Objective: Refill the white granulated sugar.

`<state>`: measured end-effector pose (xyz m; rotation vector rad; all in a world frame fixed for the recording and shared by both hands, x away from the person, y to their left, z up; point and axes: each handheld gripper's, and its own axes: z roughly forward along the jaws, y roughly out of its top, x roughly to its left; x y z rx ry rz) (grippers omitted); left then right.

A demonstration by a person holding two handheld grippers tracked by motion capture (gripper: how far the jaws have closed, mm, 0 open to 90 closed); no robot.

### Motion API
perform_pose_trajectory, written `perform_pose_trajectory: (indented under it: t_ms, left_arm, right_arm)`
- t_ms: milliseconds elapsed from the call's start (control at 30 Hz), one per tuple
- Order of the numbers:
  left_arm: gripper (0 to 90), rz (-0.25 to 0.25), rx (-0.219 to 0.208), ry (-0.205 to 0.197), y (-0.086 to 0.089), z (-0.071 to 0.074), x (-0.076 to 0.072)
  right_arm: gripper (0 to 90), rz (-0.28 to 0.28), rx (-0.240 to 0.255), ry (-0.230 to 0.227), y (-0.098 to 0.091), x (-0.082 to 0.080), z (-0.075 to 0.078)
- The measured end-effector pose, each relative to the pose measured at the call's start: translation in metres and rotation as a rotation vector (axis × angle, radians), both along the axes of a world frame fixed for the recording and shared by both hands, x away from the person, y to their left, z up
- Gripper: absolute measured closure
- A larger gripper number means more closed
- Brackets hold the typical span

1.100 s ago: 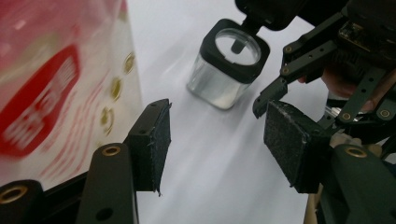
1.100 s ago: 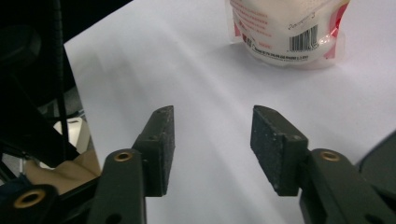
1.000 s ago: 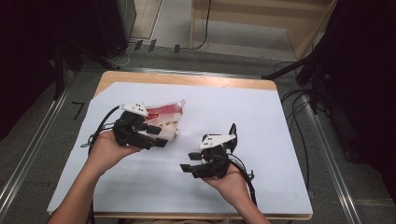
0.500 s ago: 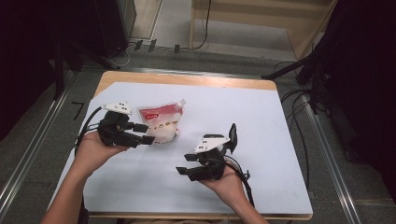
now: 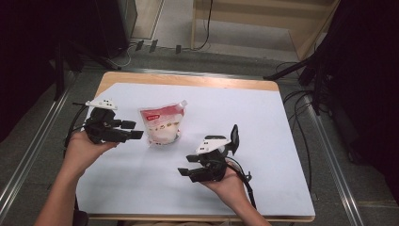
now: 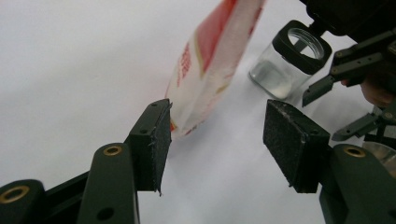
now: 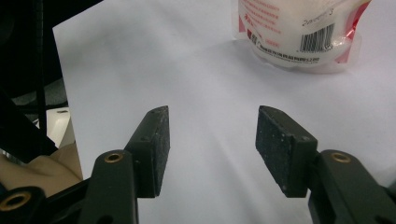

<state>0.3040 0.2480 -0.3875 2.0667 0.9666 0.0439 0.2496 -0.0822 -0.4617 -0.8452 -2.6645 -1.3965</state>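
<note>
White sheet is covering the bench point(image 5: 282, 141); the pouch point(image 5: 162, 123) is standing at its left-centre, a jar point(image 6: 289, 60) just behind. Both hand-held grippers, left point(image 5: 134, 130) and right point(image 5: 187, 165), are gaping, released. It's looking soft, crinkly, light, probably slippery: pinch the top seam.

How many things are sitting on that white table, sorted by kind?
Red-and-white plastic pouch: 1
Clear glass jar with black rim: 1
Total: 2
</note>
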Motion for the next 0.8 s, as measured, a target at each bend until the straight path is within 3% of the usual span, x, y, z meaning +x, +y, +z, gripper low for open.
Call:
perform_pose_trajectory:
  t_ms: [133,200,267,300,333,567,667,767,800]
  left_arm:
    - [42.9,-0.012,0.017,-0.009,-0.008,-0.004,0.007]
    - [43.5,-0.005,0.002,-0.011,-0.012,-0.006,0.012]
    - [47.5,-0.010,0.000,-0.003,-0.016,-0.007,0.016]
    - [49.5,-0.012,0.009,-0.027,-0.018,-0.009,0.017]
    - [51.9,-0.014,0.012,-0.026,-0.020,-0.010,0.018]
    - [54.6,-0.015,0.025,0.014,-0.037,-0.022,0.027]
    - [59.7,0.001,0.041,-0.004,-0.043,-0.028,0.028]
    - [65.4,0.013,0.030,-0.027,-0.044,-0.031,0.029]
    - [66.7,0.017,0.024,-0.017,-0.044,-0.032,0.030]
  right_arm:
    - [45.2,-0.010,0.007,0.002,-0.001,0.001,-0.001]
    - [45.4,-0.017,0.008,0.003,-0.001,0.002,-0.001]
    - [46.0,-0.018,0.010,0.004,-0.001,0.002,-0.002]
    - [46.0,-0.018,0.010,0.004,-0.001,0.002,-0.002]
    - [46.1,-0.018,0.009,0.005,-0.001,0.002,-0.002]
    - [45.8,-0.034,0.015,0.009,0.000,0.001,-0.004]
    - [45.8,-0.037,0.013,0.005,0.000,0.000,-0.005]
    - [45.9,-0.042,0.007,0.009,0.000,-0.001,-0.008]
    - [45.8,-0.041,0.005,0.009,0.001,-0.002,-0.009]
